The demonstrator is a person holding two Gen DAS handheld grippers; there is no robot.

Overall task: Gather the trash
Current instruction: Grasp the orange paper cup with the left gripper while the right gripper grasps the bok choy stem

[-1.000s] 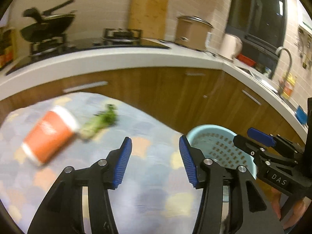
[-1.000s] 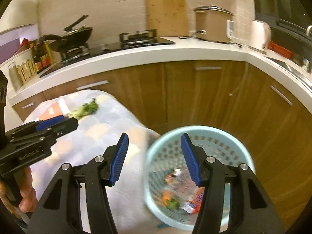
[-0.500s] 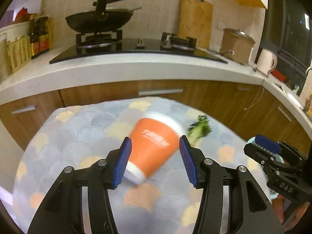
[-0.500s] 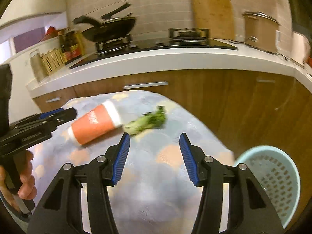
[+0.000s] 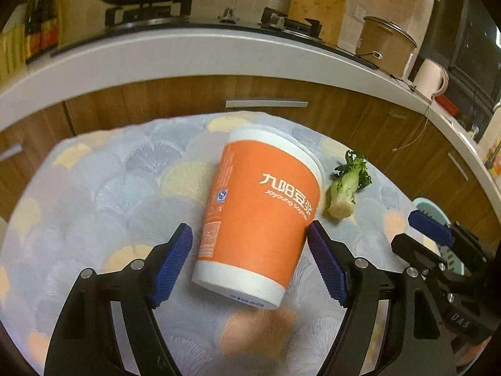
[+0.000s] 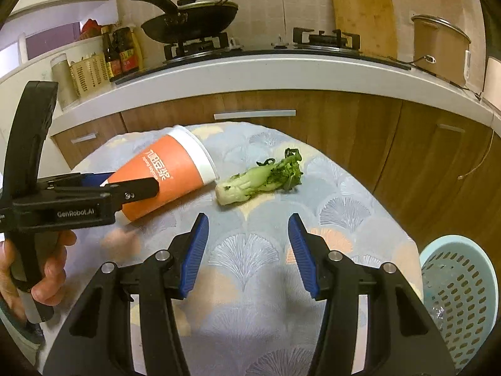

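- Right now the orange paper cup (image 5: 260,222) lies on its side on the patterned tablecloth (image 5: 103,194), its white base turned toward the left gripper (image 5: 250,261) and its white-rimmed mouth pointing away toward the wooden cabinets (image 5: 150,100).
- Seen from the left wrist, the cup's long axis runs near to far, leaning a little to the right at the far end, so it lies almost along the line the left gripper points.
- The left gripper's jaws are opening, with the cup's lower body between them. The right pad sits at the cup's wall, or very close to it, while a gap shows at the left pad, so I judge the cup is straddled, not yet gripped.
- A leafy vegetable stalk (image 6: 260,180) lies just right of the cup's mouth, its pale cut end toward the cup and its green leaves to the right and farther off.
- The right gripper (image 6: 247,255) hovers on the near side of that stalk with its jaws apart and nothing between them. The stalk lies across its pointing line, ahead and slightly left of centre.
- The left hand (image 6: 47,269) is plainly nearer the cup, and the right gripper is nearer the stalk.
- The light blue perforated bin (image 6: 460,285) stands low at the right, beyond the cloth's edge, on the right gripper's side.
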